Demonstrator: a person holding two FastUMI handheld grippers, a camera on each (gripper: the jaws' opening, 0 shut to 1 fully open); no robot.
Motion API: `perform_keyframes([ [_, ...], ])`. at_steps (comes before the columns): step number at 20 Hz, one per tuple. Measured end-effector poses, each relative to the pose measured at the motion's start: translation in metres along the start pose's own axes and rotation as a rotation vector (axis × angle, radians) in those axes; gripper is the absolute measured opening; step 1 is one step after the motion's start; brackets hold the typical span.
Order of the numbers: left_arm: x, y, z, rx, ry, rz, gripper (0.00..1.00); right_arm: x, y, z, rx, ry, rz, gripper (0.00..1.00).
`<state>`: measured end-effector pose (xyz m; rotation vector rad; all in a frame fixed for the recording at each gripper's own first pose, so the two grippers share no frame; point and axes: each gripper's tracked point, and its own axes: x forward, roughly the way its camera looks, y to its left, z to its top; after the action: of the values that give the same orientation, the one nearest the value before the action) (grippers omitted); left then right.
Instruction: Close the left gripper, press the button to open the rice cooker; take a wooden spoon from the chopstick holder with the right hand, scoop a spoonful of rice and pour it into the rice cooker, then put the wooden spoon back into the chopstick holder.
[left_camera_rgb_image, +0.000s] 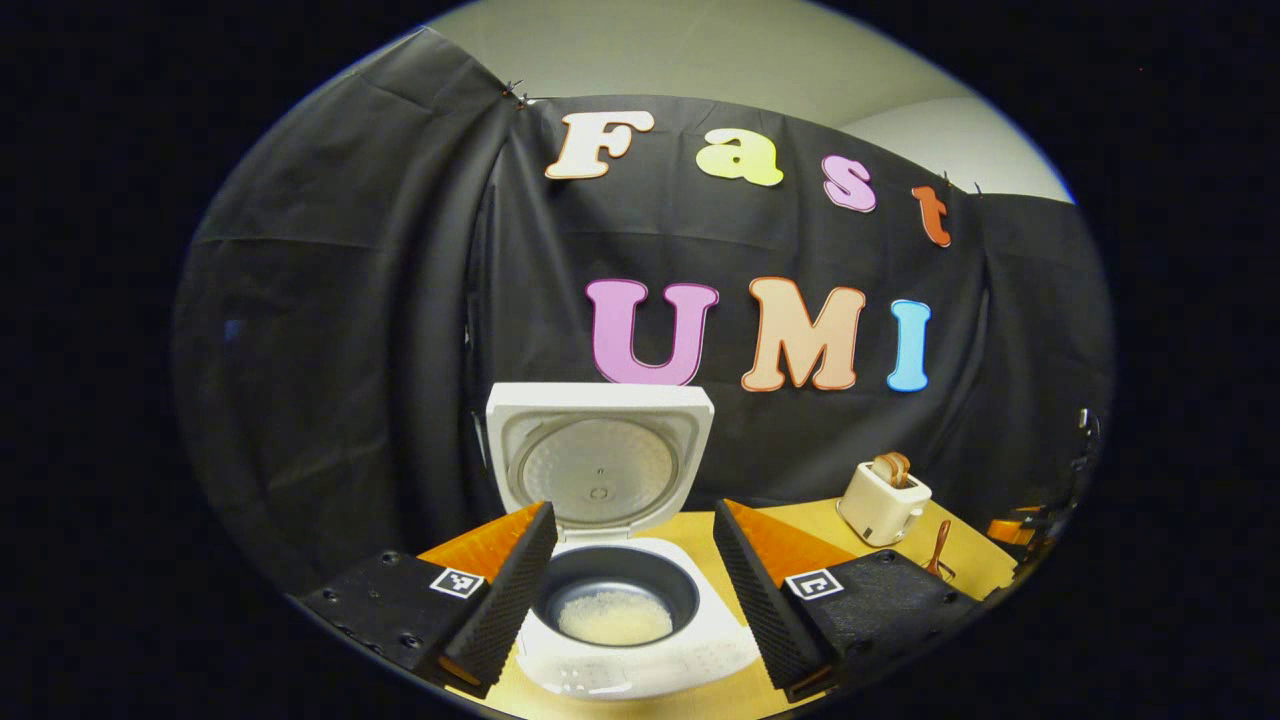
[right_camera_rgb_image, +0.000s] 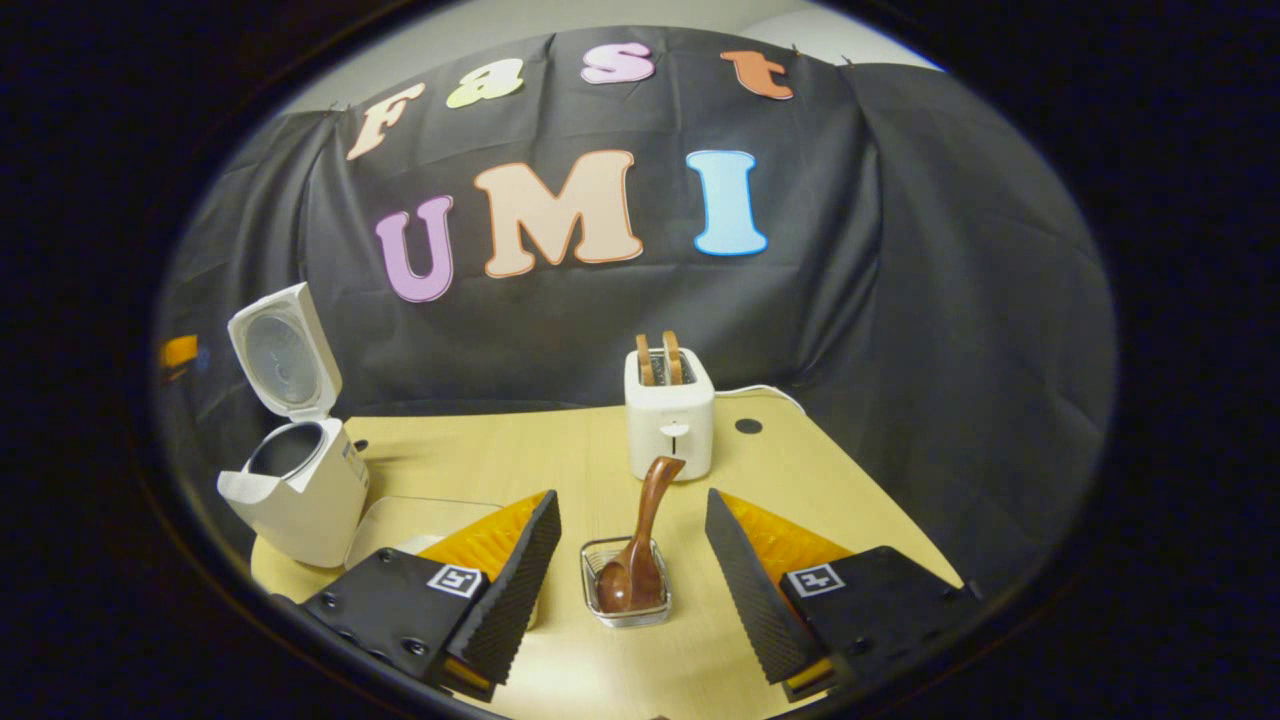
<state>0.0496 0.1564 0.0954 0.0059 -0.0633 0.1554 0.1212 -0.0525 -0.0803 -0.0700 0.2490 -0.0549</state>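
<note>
The rice cooker (left_camera_rgb_image: 620, 600) stood lid-up on the desk (right_camera_rgb_image: 520, 450), rice in its pot, so scooping appeared done; the wooden spoon (right_camera_rgb_image: 640, 550) sat bowl-down in the chopstick holder (right_camera_rgb_image: 627, 612), well right of the cooker. Left gripper (left_camera_rgb_image: 632, 590) hung over the pot, right gripper (right_camera_rgb_image: 630, 590) framed the holder, both jaws apart, touching nothing. The right gripper view gave the holder and the toaster (right_camera_rgb_image: 670, 425) behind it; the left gripper view alone looked into the pot.

Left gripper view sits close above the open rice cooker (left_camera_rgb_image: 610, 560); right gripper view looks from farther back, sharing cooker (right_camera_rgb_image: 295, 470) and toaster (right_camera_rgb_image: 669, 420)
</note>
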Motion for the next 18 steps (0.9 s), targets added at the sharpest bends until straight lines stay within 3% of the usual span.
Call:
perform_keyframes([
  [3, 0.029, 0.004, 0.052, -0.008, -0.064, -0.032, 0.93, -0.008, -0.007, -0.012, -0.004, 0.022, -0.024, 0.95],
  [6, 0.064, 0.019, 0.096, 0.046, -0.133, -0.022, 0.96, -0.017, -0.013, -0.018, -0.005, 0.036, -0.043, 0.93],
  [7, 0.077, 0.024, 0.107, 0.057, -0.142, -0.019, 0.92, -0.019, -0.012, -0.018, -0.005, 0.037, -0.047, 0.93],
  [8, 0.090, 0.028, 0.112, 0.057, -0.141, -0.020, 0.96, -0.021, -0.012, -0.018, -0.006, 0.037, -0.051, 0.92],
  [11, 0.128, 0.042, 0.112, 0.056, -0.111, -0.008, 0.89, -0.027, -0.011, -0.015, -0.013, 0.030, -0.064, 0.91],
  [18, 0.190, 0.071, 0.067, 0.006, 0.010, 0.048, 0.92, -0.040, -0.005, -0.023, -0.036, 0.043, -0.079, 0.91],
])
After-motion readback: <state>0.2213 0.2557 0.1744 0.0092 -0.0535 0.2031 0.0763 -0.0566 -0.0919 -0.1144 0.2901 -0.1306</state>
